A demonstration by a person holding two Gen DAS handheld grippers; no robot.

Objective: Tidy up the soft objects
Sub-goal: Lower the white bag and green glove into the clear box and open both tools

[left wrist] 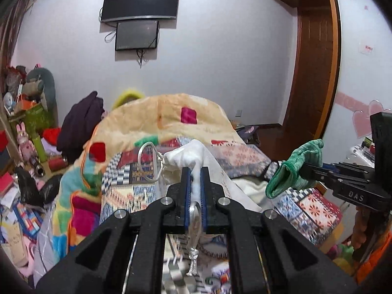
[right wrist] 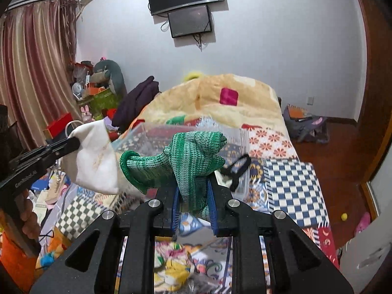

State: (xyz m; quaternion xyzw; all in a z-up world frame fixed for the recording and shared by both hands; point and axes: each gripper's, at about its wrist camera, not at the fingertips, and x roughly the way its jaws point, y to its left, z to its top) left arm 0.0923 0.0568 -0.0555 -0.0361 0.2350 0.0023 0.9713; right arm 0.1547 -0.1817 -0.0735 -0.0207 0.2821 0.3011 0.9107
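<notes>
Clear plastic bin (right wrist: 235,134) on the patchwork bed (right wrist: 291,178), holding a black strap (right wrist: 236,171). Green knitted sock (right wrist: 193,164), bunched with cuff curled left, pinched in right gripper (right wrist: 193,203) above the bin's near edge. White drawstring pouch (left wrist: 188,158), crumpled, clamped in left gripper (left wrist: 195,191), raised at left.

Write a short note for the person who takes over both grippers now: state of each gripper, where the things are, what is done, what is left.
Left gripper: shut on the white cloth drawstring bag, held in the air.
Right gripper: shut on the green knitted sock, also held up, beside the bag.
Clear plastic box stands on the patchwork bed behind both.
Done: both soft things picked up.
Left: probably put the sock away, into the bag or box; neither is placed yet.
</notes>
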